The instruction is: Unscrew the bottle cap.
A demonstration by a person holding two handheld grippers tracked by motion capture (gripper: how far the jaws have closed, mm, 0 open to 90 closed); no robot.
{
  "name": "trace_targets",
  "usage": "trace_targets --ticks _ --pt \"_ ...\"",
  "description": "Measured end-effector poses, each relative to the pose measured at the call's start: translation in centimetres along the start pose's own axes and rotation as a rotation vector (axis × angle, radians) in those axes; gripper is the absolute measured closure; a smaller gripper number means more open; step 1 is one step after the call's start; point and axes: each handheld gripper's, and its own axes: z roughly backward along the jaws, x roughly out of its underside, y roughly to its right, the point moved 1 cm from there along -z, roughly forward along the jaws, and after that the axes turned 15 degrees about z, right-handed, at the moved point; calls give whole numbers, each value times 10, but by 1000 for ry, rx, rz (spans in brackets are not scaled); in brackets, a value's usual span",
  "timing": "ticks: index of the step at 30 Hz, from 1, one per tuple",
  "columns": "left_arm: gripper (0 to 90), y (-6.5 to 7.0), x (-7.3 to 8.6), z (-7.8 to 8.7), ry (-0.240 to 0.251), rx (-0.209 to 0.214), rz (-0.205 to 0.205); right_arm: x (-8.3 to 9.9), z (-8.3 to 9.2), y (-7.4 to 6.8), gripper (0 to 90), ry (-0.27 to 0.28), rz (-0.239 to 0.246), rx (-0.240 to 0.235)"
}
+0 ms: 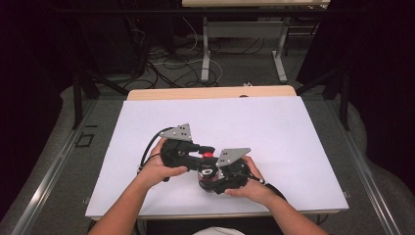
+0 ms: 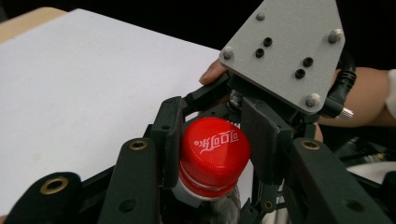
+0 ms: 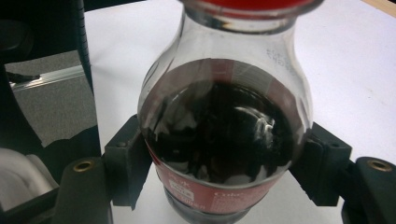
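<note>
Near the front edge of the white counter [image 1: 274, 127], in the high view, two hands meet over a small bottle [image 1: 207, 177] with a red cap [image 1: 208, 155]. The left tongs [image 1: 205, 150] reach in from the left at cap height, a grey plate on top of them and a cable looping off behind the left hand [image 1: 155, 169]. The right tongs [image 1: 211, 182] come from the right, lower down, around the bottle's body, with the right hand [image 1: 250, 182] behind them. From the left gripper view, the left tongs [image 2: 215, 148] have their two black pads pressed against opposite sides of the cap [image 2: 214, 151], which carries white lettering; they are closed on it, with the clear bottle neck showing below. Behind the cap sits the grey plate of the right tongs and a thumb of the right hand [image 2: 214, 72]. From the right gripper view, the right tongs [image 3: 219, 163] are closed on the bottle [image 3: 224, 135], one jaw on each side of its dark-filled body just above a red label [image 3: 219, 191]. The bottle stands upright on the counter [image 3: 355, 70], its cap [image 3: 247, 5] at the top edge of the picture.
</note>
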Motion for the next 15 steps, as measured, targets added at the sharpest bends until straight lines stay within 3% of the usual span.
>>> trace_targets --ticks 6,11,12,13,15 --pt "610 22 2 -7 59 -232 81 1 0 2 295 -16 -28 42" --pt "610 38 2 -15 111 -413 184 1 -1 3 295 -21 -32 62" --pt "610 40 2 -18 133 -439 192 1 -1 1 295 -28 -51 72" --pt "610 43 3 -20 143 -470 215 1 -1 2 295 -27 -40 83" --pt "611 43 2 -21 146 -490 233 2 -2 2 295 -33 -41 93"
